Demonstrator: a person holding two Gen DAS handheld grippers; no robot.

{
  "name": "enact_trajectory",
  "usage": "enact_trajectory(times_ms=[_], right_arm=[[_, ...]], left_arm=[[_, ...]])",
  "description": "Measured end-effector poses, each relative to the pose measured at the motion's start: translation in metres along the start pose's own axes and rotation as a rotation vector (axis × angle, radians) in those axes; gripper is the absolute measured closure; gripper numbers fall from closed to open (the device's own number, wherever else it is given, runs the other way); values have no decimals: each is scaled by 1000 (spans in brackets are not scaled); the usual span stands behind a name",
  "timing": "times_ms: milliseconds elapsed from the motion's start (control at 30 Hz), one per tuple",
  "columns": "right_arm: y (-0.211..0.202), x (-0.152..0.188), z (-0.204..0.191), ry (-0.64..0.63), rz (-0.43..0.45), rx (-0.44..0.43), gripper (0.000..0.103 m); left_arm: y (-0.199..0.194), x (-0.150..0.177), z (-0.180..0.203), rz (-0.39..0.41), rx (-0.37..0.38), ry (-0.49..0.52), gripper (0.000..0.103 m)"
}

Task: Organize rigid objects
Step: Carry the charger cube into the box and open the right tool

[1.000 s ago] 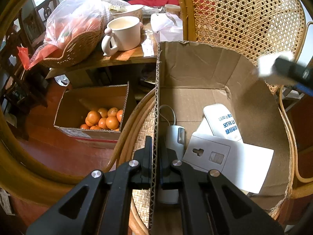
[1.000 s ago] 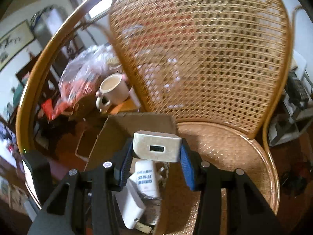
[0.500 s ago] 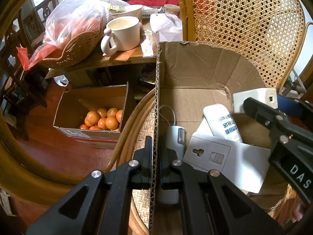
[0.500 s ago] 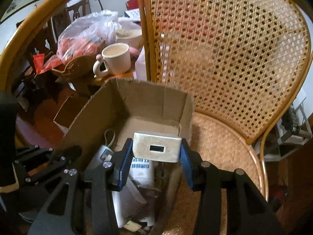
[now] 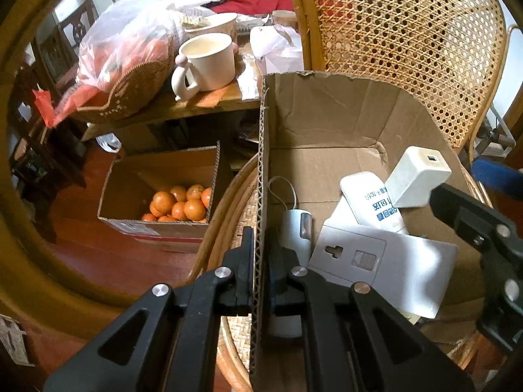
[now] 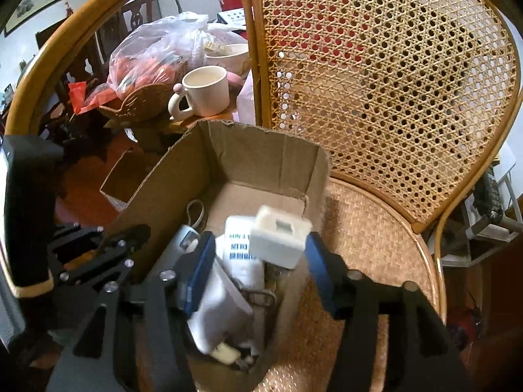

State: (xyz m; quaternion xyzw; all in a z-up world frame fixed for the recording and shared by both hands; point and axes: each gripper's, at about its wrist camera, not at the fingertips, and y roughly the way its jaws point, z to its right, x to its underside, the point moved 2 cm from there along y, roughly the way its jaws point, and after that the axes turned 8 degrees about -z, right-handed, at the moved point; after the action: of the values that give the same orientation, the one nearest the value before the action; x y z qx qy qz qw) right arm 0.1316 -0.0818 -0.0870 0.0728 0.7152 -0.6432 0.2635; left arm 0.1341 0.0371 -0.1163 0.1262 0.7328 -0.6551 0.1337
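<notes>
- Right tool point(image 6: 258, 268), with blue-padded black fingers, is opening over the open brown cardboard box point(image 6: 261, 150); the small white rectangular charger block with a slot in one face point(image 6: 279, 240) sits between the pads, tilted, and the left pad looks clear of it, so the grip appears to be letting go.
- Left tool point(image 5: 260, 261) is pinched almost closed on the box's corrugated left wall, one finger outside and one inside; this likely steadies the box on the woven cane chair seat point(image 6: 369, 238) while things are dropped in.
- In the left wrist view the charger block point(image 5: 416, 179) hangs above the white flat device with blue printing point(image 5: 372, 201), the white wall-socket plate point(image 5: 353, 254), and the grey computer mouse with a thin cord point(image 5: 295, 232), all already lying in the box.
- Whether the block touches the right pad or is falling freely cannot be told; motion blur softens the left pad.
- Box bottom near the right tool is cluttered with small metal and pale pieces that are too blurred to name.
- Beyond stand a cream mug point(image 5: 210, 60) on a wooden table point(image 5: 196, 104) and a smaller box of oranges point(image 5: 178, 201), probably no part of this sorting.
</notes>
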Motion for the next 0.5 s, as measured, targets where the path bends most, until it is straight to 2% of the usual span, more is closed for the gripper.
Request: enact_trajectory(times_ms=[100,233,367,433,500], right_arm=[[-12,4,-2,-10,24,-2,31],[-26,8,3,3,45,-23,18],[-40,11,19,76,47,-38,16],[-47,14,26,105,51,-45,3],[-56,18,32,129,67,-49,0]], left_arm=[[-9,2,1,26,-11,-4,95],[-24,3,1,69,15,0,93],[-35,6,3,96,24,5,90],[-42,9,5,114,17,15,88],[-50,13,6,136,6,16,83]])
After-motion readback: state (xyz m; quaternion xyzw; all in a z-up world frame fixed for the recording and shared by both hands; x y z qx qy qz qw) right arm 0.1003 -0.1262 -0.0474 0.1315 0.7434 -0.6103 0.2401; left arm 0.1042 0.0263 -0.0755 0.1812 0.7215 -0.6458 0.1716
